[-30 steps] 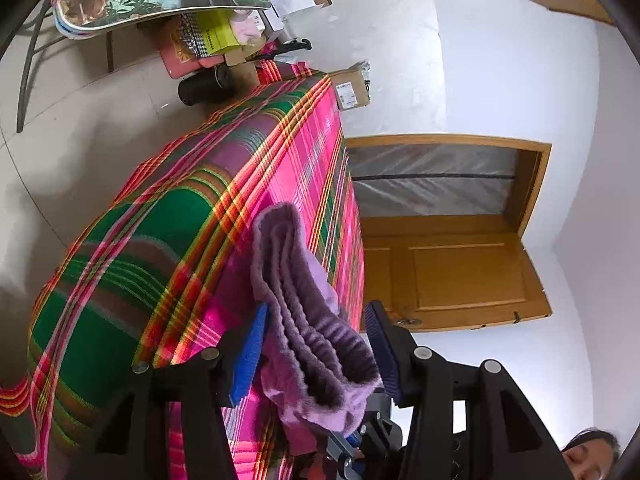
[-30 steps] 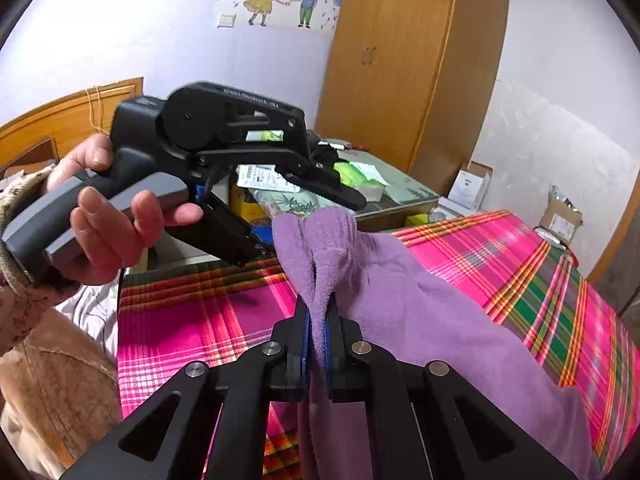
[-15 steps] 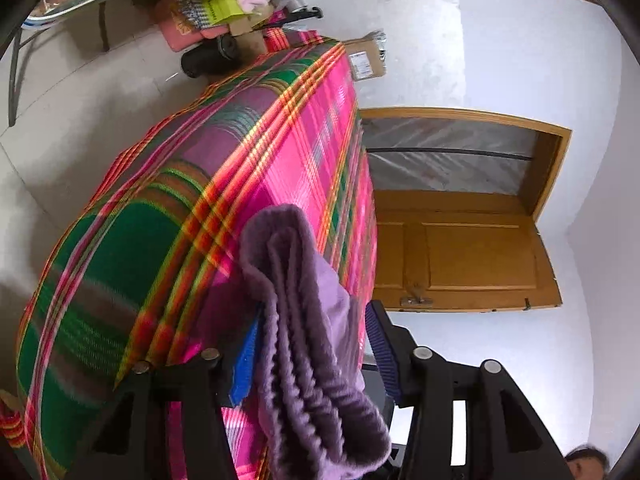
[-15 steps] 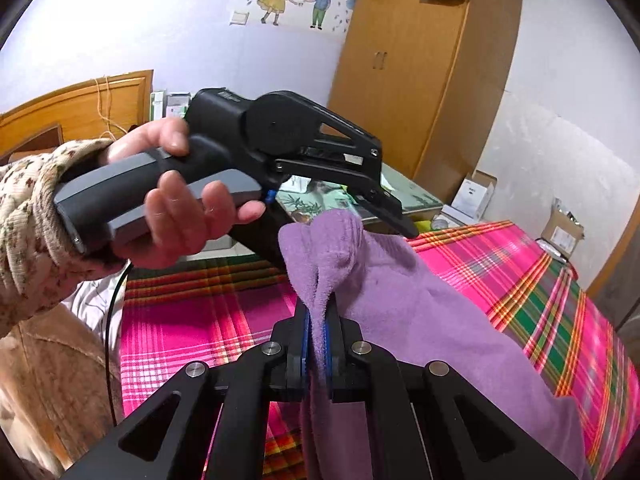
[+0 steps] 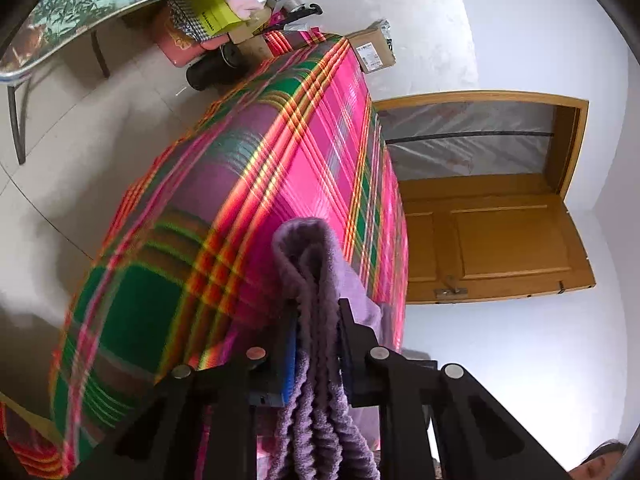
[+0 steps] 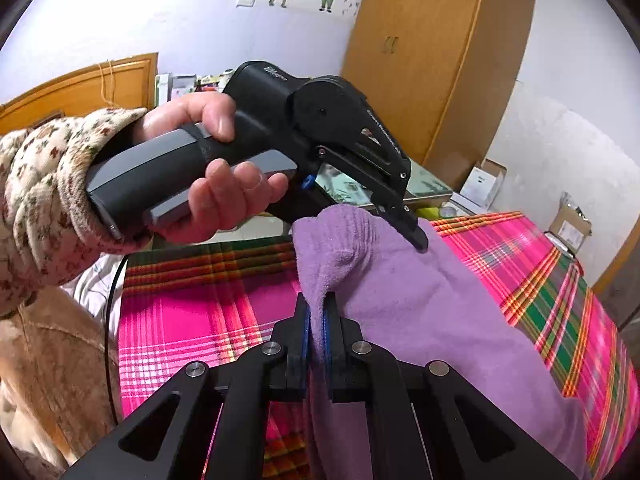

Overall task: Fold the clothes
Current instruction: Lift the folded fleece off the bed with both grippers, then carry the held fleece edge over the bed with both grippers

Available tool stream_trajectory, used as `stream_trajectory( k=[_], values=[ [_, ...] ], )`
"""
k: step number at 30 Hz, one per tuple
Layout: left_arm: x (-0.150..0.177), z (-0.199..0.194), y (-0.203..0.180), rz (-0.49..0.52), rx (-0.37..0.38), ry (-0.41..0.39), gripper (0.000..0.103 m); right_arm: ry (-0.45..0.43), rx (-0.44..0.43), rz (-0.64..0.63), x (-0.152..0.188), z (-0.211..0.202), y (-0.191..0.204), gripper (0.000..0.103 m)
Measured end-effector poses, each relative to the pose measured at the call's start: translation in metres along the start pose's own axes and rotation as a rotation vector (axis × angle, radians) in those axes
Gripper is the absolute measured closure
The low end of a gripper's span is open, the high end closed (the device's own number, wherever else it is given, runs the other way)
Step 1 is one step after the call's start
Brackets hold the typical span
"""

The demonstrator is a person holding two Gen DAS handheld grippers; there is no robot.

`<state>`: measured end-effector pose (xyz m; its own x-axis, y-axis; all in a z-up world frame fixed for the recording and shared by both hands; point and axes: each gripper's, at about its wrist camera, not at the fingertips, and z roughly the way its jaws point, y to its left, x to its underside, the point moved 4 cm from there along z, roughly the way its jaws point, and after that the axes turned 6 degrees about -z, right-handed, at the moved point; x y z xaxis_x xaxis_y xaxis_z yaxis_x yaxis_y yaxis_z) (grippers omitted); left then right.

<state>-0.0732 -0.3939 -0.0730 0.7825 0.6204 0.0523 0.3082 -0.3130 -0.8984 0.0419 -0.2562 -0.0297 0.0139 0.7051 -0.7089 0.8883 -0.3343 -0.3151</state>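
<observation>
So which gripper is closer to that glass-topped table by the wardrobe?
Left, it seems. The left gripper pinches the purple garment on the side towards the glass-topped table. The right gripper clamps the same garment farther back, behind the left one.

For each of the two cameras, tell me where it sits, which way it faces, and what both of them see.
Left wrist: on the left gripper, facing along the plaid bed toward a door; its fingers pinch the purple garment; part of a head shows at the bottom right corner.
Right wrist: on the right gripper, facing across the bed toward a wardrobe; shows the left hand and sleeve holding the left gripper.
Shared: the purple garment, clamped by both grippers, and the plaid bed.
</observation>
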Motion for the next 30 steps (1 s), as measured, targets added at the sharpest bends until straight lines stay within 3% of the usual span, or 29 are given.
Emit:
stream_trajectory(
  k=[17,30],
  values=[
    [-0.001,0.000,0.010,0.004,-0.017,-0.034,0.086,0.068,-0.081,0.064,-0.004,0.021,0.004,0.097],
    [0.014,-0.006,-0.017,0.037,-0.041,-0.082,0.086,0.031,-0.086,0.134,-0.003,0.005,-0.006,0.098]
  ],
)
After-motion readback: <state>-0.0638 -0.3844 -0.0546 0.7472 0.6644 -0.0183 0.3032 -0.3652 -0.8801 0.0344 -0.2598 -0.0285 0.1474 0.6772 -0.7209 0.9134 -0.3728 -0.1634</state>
